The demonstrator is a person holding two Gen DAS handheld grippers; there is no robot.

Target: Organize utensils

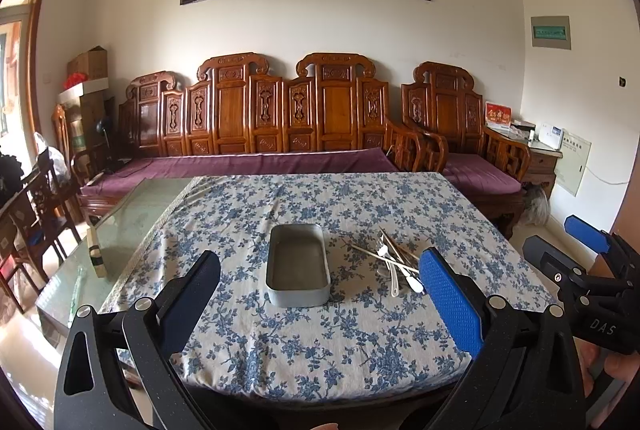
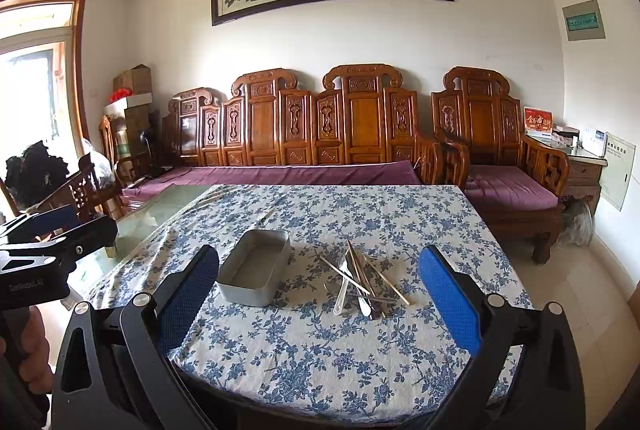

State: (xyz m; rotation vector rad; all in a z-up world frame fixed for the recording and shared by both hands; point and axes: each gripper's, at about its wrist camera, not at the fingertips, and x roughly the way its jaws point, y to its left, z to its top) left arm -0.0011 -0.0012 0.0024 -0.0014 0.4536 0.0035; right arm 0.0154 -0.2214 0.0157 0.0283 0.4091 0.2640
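Both tongs, left (image 1: 320,294) and right (image 2: 320,294), hang wide and empty above the counter (image 2: 320,362); tin (image 2: 254,268) sits beside utensils (image 2: 362,280), ready for loading.

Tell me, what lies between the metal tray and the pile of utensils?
Only bare floral tablecloth. The metal tray and the pile of utensils lie apart, nothing between them; the right wrist view shows it best.
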